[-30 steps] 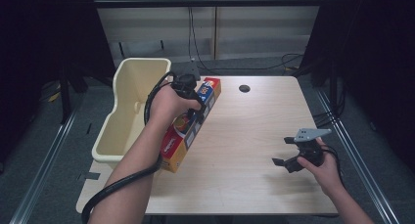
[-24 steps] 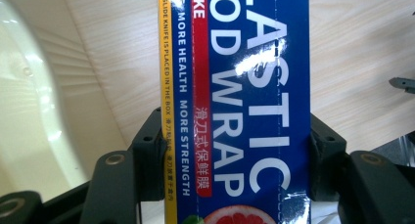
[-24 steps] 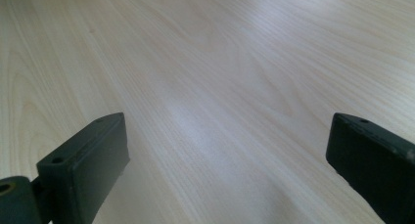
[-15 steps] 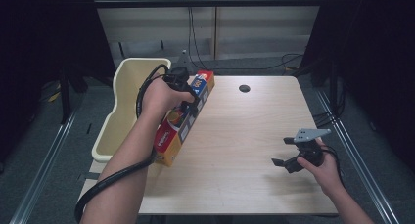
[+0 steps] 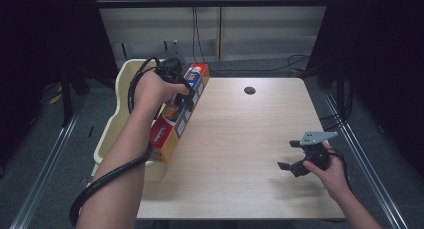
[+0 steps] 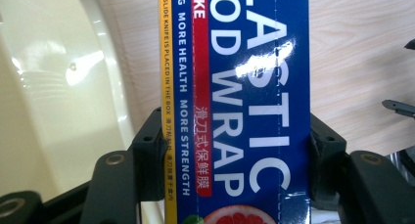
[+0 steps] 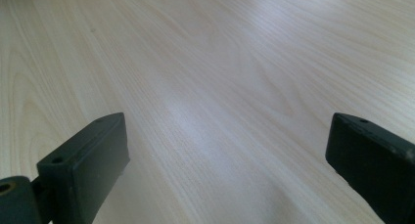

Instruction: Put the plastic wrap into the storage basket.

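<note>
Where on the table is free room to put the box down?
Bare wood lies between the plastic wrap box and the right gripper, up to the round hole. Crowded: the table's left edge, where the left gripper holds the box beside the cream bin.

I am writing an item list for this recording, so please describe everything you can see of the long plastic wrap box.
The plastic wrap box is a long, narrow carton that looks like glossy cardboard: blue top with white lettering, a yellow edge strip, red end panels and a fruit picture. It lies tilted over the left edge of the wooden table, beside the cream tub, far end toward the back. The left gripper is shut on it across its width, one black jaw pressed on each long side. Whether its near end rests on the table cannot be told.
</note>
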Tool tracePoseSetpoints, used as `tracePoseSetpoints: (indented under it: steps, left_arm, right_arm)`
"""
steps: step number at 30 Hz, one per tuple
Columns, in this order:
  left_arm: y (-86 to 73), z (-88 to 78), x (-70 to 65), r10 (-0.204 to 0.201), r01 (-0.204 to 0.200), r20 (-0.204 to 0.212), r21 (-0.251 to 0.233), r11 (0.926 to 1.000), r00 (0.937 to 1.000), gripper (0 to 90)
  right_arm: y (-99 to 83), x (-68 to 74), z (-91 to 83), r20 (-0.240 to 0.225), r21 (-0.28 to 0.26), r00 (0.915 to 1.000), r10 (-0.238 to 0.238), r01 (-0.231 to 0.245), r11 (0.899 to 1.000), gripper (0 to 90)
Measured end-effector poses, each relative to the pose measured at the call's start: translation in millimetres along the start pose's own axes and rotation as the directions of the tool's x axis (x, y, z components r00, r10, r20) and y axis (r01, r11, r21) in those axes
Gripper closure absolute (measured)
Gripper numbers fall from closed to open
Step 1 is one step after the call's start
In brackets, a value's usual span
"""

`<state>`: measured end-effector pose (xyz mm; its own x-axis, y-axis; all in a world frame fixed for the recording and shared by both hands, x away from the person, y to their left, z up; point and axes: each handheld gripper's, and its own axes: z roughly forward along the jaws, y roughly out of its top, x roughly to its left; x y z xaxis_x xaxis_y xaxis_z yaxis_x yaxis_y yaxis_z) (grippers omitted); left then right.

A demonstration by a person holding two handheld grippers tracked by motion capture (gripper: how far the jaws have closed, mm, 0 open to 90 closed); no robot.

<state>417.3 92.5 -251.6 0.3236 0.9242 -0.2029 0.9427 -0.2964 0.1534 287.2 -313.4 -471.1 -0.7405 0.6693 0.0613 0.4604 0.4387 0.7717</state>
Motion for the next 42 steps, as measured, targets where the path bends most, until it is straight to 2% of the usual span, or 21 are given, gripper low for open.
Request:
tracePoseSetpoints:
  steps: [2,7,8,11,19,29,37,42]
  left_arm:
    - [0.0,-1.7,0.9,0.004,-0.004,-0.006,-0.002,1.0000,1.0000,40.9]
    - [-1.7,-9.2,7.3,-0.015,0.015,-0.007,-0.021,0.9997,0.9999,41.0]
    - [-2.5,-10.4,7.9,-0.031,0.031,-0.013,-0.024,0.9992,0.9994,41.0]
    - [-4.4,-15.9,12.4,-0.046,0.045,-0.023,-0.034,0.9984,0.9987,40.9]
    - [-7.6,-21.9,19.2,-0.059,0.058,-0.026,-0.037,0.9977,0.9979,41.0]
    - [-16.0,-28.1,31.8,-0.079,0.077,-0.052,-0.040,0.9962,0.9955,40.9]
    - [-20.7,-34.9,37.6,-0.085,0.083,-0.039,-0.045,0.9955,0.9956,41.0]
    - [-23.0,-41.4,40.5,-0.097,0.094,-0.047,-0.065,0.9935,0.9942,41.0]
  right_arm:
    - [0.0,0.0,0.0,0.001,0.000,1.0000,0.000,0.000,1.000,2.2]
    - [-0.1,0.4,0.1,0.000,0.001,1.0000,0.001,-0.001,1.000,2.3]
    - [-0.1,0.4,0.1,0.000,0.001,1.0000,0.001,-0.001,1.000,2.3]
    - [0.0,0.9,0.0,0.005,0.006,1.0000,0.000,0.000,1.000,2.3]
    - [0.1,1.2,0.0,0.004,0.006,1.0000,0.000,0.000,1.000,2.4]
    - [0.3,1.2,-0.5,0.010,0.000,0.9999,-0.008,0.008,1.000,2.4]
    - [0.4,1.0,-1.5,0.007,-0.007,1.0000,-0.002,0.002,1.000,2.3]
    - [0.8,0.8,-1.5,0.008,-0.006,1.0000,-0.001,0.001,1.000,2.4]
